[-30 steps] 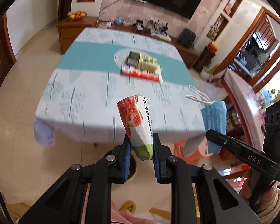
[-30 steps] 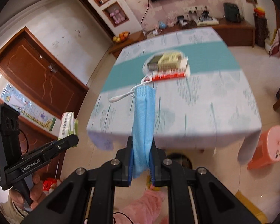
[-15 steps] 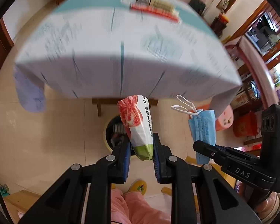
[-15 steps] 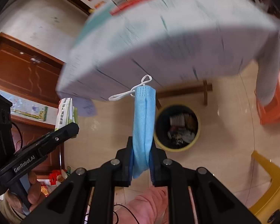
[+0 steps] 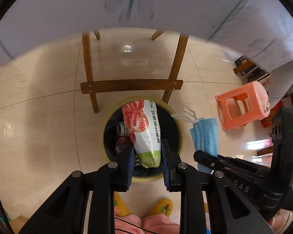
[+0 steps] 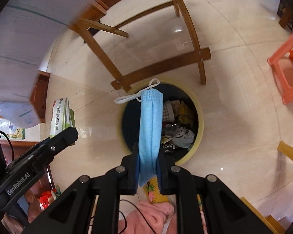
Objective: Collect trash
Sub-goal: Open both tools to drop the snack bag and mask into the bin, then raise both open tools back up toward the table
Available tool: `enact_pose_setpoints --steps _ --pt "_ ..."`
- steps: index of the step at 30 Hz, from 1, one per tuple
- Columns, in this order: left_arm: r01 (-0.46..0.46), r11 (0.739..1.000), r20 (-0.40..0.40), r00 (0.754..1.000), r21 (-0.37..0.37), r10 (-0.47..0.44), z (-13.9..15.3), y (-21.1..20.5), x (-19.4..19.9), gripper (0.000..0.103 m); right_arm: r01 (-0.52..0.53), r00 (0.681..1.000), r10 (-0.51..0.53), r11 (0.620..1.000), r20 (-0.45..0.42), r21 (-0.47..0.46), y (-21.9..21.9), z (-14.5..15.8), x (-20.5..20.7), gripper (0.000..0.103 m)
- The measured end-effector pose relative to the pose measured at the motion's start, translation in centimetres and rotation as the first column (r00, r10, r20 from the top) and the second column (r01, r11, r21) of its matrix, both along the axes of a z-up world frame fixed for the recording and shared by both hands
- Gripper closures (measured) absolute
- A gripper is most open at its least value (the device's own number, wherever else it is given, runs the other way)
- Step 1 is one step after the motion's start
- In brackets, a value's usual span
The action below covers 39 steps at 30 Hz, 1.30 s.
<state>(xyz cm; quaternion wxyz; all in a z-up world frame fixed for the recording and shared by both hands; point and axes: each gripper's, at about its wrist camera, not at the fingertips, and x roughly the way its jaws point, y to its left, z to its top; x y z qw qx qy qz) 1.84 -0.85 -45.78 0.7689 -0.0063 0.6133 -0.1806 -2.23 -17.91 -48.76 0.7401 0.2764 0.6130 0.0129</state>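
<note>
— Blue face mask (image 6: 149,124): where?
— Clamped, folded lengthwise, in the right gripper (image 6: 147,167), pads tight on its lower end, white ear loops at the top. Held right over the mouth of the yellow-rimmed bin (image 6: 200,120), above crumpled paper and wrappers.
— And the left gripper (image 5: 148,161)?
— Opening, with the tomato packet (image 5: 142,132) between the blue pads, both of them against its green bottom end. Tilted, red printed end leaning out over the dark inside of the bin.
— Both held side by side, then?
— Yes, just beside each other, not touching.
— The bin itself?
— Standing on pale floor tiles, just beside the wooden table frame (image 5: 130,85), below the hanging tablecloth (image 5: 68,19). Partly filled.
— Anything else near?
— Orange plastic stool (image 5: 242,105) off to the right, well apart from the bin. Yellow slippers (image 5: 162,204) and pink trouser legs below the grippers, close to the rim.
</note>
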Motion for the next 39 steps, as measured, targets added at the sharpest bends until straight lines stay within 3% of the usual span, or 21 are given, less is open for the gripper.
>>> enact_pose_setpoints --steps 5,7,8,9,10,12,20,27,35,39 --pt "0.01 1.0 0.025 1.0 0.007 -0.01 -3.7 -0.4 1.1 0.067 -0.001 1.0 0.001 1.0 0.006 -0.001 0.4 -3.8 1.0 0.082" --pt "0.014 1.0 0.029 0.999 0.015 -0.015 -4.9 -0.3 1.3 0.047 -0.013 1.0 0.013 1.0 0.017 -0.016 0.7 -4.8 1.4 0.058" --pt "0.014 1.0 0.032 0.999 0.019 -0.014 -5.2 -0.3 1.4 0.04 -0.016 1.0 0.017 1.0 0.022 -0.022 0.7 -5.2 1.6 0.051" --pt "0.013 0.999 0.034 0.999 0.032 -0.014 -5.5 -0.2 1.5 0.023 -0.015 0.999 0.016 0.999 0.032 -0.03 0.7 -5.5 1.7 0.043" --pt "0.004 0.999 0.042 0.999 0.049 -0.006 -5.9 0.1 1.6 0.013 -0.012 0.999 0.014 0.999 0.037 -0.047 0.6 -5.6 1.7 0.04" --pt "-0.01 0.999 0.053 0.999 0.052 0.008 -6.7 0.5 2.0 0.007 -0.008 0.999 0.012 0.997 0.044 -0.073 0.6 -6.0 1.8 0.037" --pt "-0.037 0.996 0.084 0.996 0.085 0.03 -6.2 1.8 2.1 0.006 0.036 0.998 -0.031 0.995 0.047 -0.095 0.1 -5.2 1.4 0.037" --pt "-0.06 0.994 0.09 0.995 0.092 0.051 -1.1 2.7 0.9 0.006 0.047 0.997 -0.042 0.995 0.058 -0.087 0.5 0.0 0.6 0.037" --pt "-0.044 0.994 0.121 0.992 0.101 0.031 10.0 3.7 -1.5 0.002 0.049 0.997 -0.044 0.996 0.065 -0.069 0.6 9.8 -0.7 0.036" --pt "-0.052 0.994 0.154 0.987 0.099 0.036 16.5 4.4 -2.5 0.002 -0.004 0.997 0.01 0.997 0.083 -0.075 1.3 15.3 -0.8 0.036"
